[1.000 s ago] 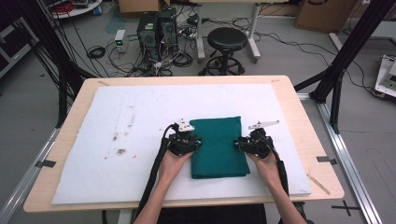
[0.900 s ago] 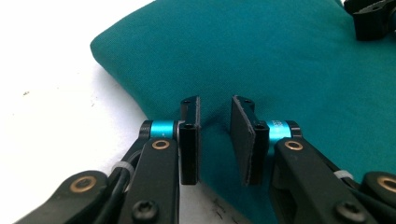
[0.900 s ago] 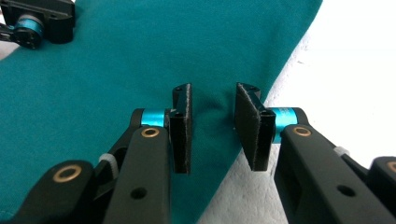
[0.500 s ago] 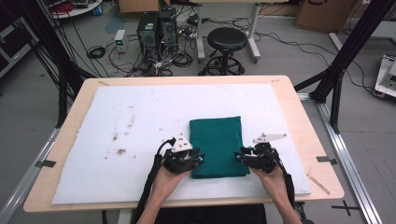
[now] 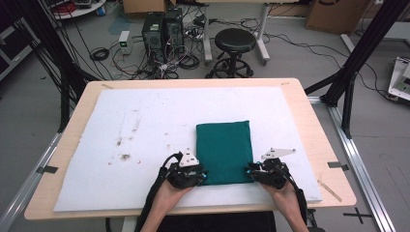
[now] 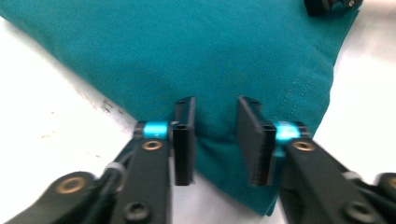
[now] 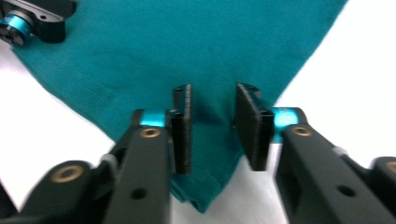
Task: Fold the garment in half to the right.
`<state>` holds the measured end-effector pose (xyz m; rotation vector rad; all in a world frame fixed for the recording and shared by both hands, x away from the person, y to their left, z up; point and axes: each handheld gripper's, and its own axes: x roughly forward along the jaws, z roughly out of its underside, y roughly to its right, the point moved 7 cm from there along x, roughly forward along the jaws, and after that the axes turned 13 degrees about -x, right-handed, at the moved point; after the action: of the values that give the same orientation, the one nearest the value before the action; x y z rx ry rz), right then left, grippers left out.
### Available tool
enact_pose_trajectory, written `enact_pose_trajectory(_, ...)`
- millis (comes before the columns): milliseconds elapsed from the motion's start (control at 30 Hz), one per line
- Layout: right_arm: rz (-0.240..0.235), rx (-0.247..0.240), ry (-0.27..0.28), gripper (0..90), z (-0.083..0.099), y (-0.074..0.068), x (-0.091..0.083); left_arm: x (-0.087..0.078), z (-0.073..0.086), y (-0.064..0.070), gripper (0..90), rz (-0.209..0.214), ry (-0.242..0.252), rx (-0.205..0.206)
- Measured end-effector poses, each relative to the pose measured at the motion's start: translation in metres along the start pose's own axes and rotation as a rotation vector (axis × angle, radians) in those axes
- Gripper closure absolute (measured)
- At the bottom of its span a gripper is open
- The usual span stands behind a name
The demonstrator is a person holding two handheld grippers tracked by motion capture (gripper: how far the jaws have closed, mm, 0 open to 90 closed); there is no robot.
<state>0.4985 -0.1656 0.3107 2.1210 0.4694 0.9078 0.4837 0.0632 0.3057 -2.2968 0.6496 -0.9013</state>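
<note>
cloth (image 5: 224, 151) btwn grippers, stained mat (image 5: 145, 135)

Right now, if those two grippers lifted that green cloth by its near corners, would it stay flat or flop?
The cloth would likely flop: it is soft woven fabric, folded in layers that show at the corner. The layers may slide apart, since the left gripper and right gripper stand open. It probably weighs little, lying thin on the table.
</note>
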Motion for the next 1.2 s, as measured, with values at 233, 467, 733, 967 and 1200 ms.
enact_pose_trajectory(233, 0.022, 0.014, 0.068, 36.7, -0.016, 0.006, -0.008, -0.028, -0.018, -0.019, 44.5, -0.026, 0.119, -0.059)
enact_pose_trajectory(467, 0.105, 0.023, 0.165, 21.3, -0.034, 0.026, -0.024, -0.061, -0.032, -0.059, 35.8, -0.069, 0.179, -0.115)
enact_pose_trajectory(733, 0.203, 0.062, 0.232, 20.5, -0.037, 0.055, -0.044, -0.102, -0.033, -0.107, 27.5, -0.186, 0.267, -0.126)
enact_pose_trajectory(967, 0.228, 0.102, 0.242, 20.5, -0.02, 0.071, -0.053, -0.145, -0.019, -0.145, 27.5, -0.255, 0.343, -0.184)
enact_pose_trajectory(1200, 0.245, 0.124, 0.248, 20.5, -0.014, 0.081, -0.056, -0.17, -0.001, -0.169, 27.5, -0.297, 0.378, -0.246)
